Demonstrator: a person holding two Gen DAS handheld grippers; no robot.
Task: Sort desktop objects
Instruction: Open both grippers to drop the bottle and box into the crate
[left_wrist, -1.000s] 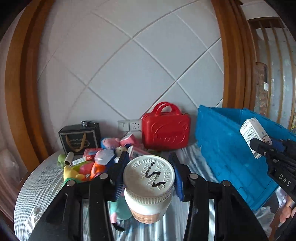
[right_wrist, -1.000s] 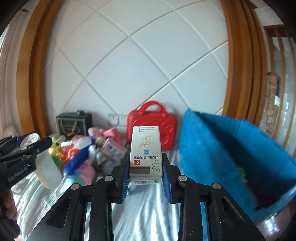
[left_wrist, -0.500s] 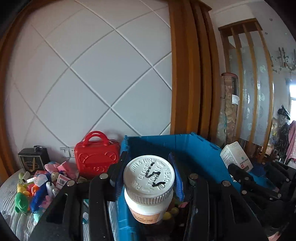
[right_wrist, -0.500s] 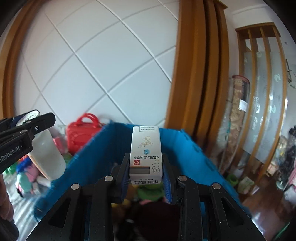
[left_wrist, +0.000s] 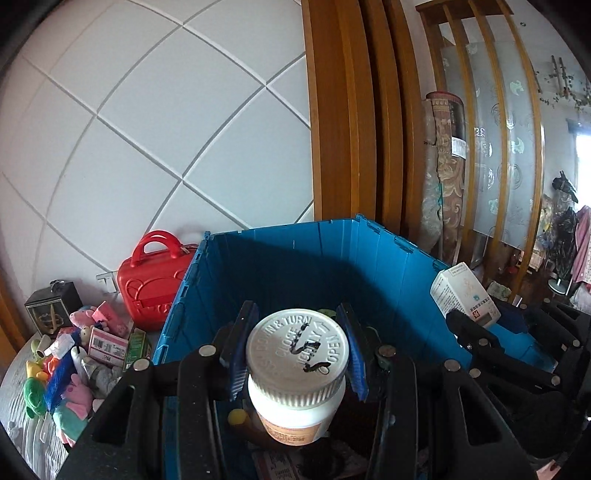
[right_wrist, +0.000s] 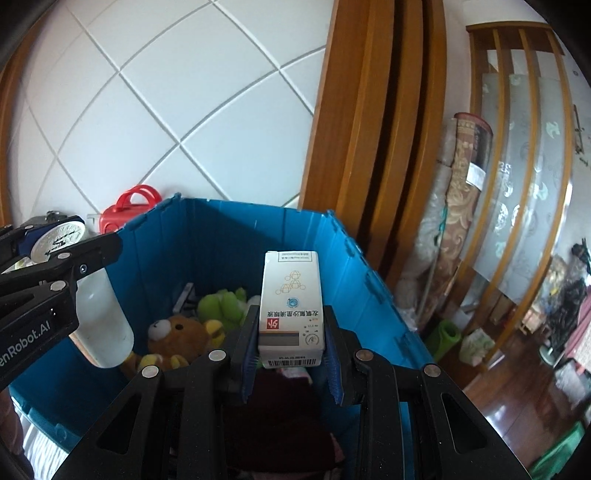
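Observation:
My left gripper (left_wrist: 297, 354) is shut on a white pill bottle (left_wrist: 297, 373) with a ribbed child-proof cap and holds it over the open blue crate (left_wrist: 295, 266). My right gripper (right_wrist: 291, 354) is shut on a white medicine box (right_wrist: 290, 302) and holds it upright above the same blue crate (right_wrist: 207, 236). The box also shows at the right of the left wrist view (left_wrist: 463, 295). The bottle also shows at the left of the right wrist view (right_wrist: 101, 317). Inside the crate lie a brown teddy bear (right_wrist: 177, 338) and a green plush toy (right_wrist: 218, 304).
A red toy suitcase (left_wrist: 155, 284) stands left of the crate against the tiled wall. A heap of small toys and boxes (left_wrist: 81, 354) lies on the table at the far left beside a dark gift box (left_wrist: 51, 312). Wooden frames (right_wrist: 373, 129) rise behind the crate.
Both grippers have swung right from above the table to over the blue crate, each still holding its object. The crate's inside has come into view.

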